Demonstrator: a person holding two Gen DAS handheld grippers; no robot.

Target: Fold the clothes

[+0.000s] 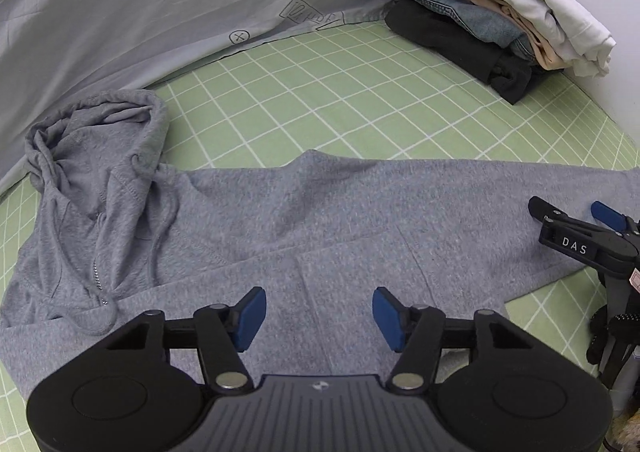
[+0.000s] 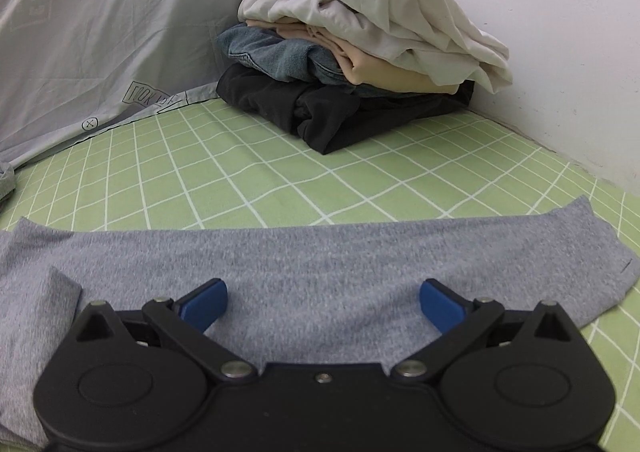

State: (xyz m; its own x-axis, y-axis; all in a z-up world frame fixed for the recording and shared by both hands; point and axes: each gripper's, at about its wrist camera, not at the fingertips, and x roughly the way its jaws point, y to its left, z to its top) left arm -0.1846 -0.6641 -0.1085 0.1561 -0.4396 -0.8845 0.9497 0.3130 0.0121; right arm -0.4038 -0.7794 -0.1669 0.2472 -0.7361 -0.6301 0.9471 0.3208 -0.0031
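Observation:
A grey zip hoodie [image 1: 320, 208] lies flat on the green checked bed sheet [image 1: 340, 92], with its hood [image 1: 96, 140] bunched at the left and a drawstring trailing down. My left gripper [image 1: 319, 318] hangs over the middle of the hoodie's near part, its blue pads [image 1: 250, 318] apart with only flat fabric below them. My right gripper [image 2: 322, 306] stands wide open over the hoodie's [image 2: 320, 260] lower end near the hem; nothing is pinched. The left wrist view shows it too, as the right gripper [image 1: 570, 212] at the hoodie's right edge.
A stack of folded clothes [image 2: 360, 52], white on top, then beige, denim and black, sits in the far corner against the white wall [image 2: 540, 32]. A grey printed sheet [image 1: 140, 12] hangs along the far left side. Bare green sheet [image 2: 260, 172] lies between hoodie and stack.

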